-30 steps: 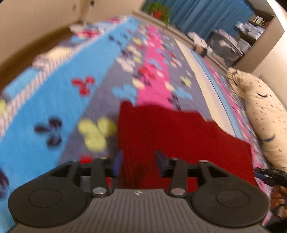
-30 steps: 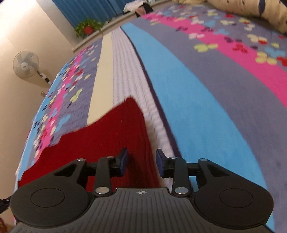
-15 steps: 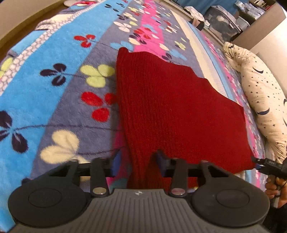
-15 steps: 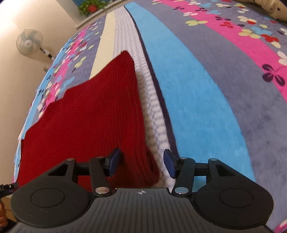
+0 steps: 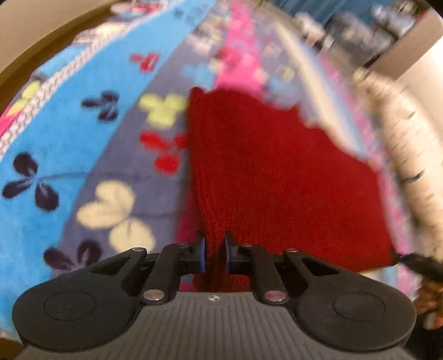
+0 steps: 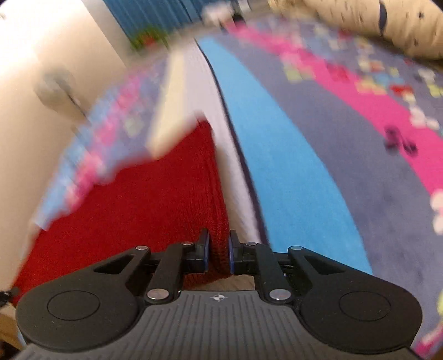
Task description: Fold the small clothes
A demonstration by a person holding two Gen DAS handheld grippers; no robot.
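Note:
A red knitted garment [image 5: 277, 177] lies spread on a bright flowered blanket [image 5: 83, 138]. My left gripper [image 5: 213, 249] is shut on the garment's near left corner; the knit is pinched between its two blue-padded fingers. In the right wrist view the same garment [image 6: 144, 205] fills the lower left, and my right gripper [image 6: 219, 249] is shut on its near right corner. The other gripper's tip shows at the garment's far corner in the left wrist view [image 5: 415, 261]. Both views are blurred by motion.
The striped blanket [image 6: 290, 180] runs far ahead of both grippers. A long cream pillow with dark marks [image 5: 409, 155] lies along the bed's right side, also in the right wrist view [image 6: 387, 25]. A wall [image 6: 41, 55] stands to the left.
Both grippers have closed on the garment's near corners; half a second ago their fingers were open around the cloth. Both views now blur with movement.

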